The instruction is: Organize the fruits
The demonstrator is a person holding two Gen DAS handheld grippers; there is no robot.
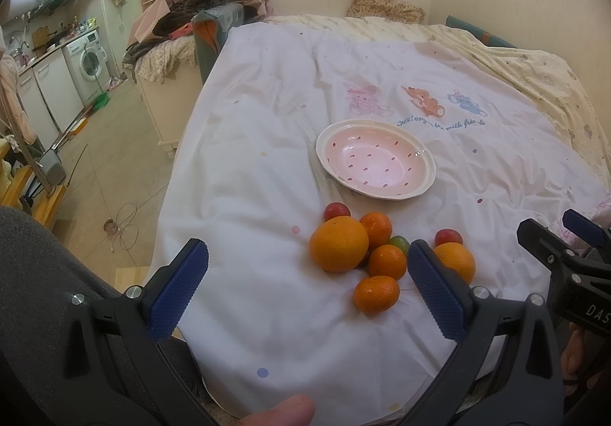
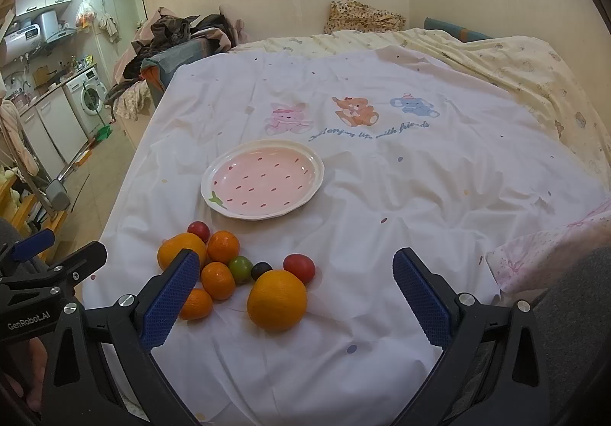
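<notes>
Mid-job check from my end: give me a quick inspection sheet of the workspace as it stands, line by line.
Surface: white printed bedsheet, wrinkled, spread on a bed.
Job's things: pink strawberry plate, nothing on it; the fruit pile lies on the sheet in front of it, apart from it: two large oranges, three mandarins, two red fruits, one green fruit, one dark fruit.
Clutter: clothes heap past the bed's far left corner.
Grippers: left gripper open, holding nothing; right gripper open, holding nothing.
Cables: coiled cord on the floor.
Surroundings: washing machine and kitchen counter at left.
</notes>
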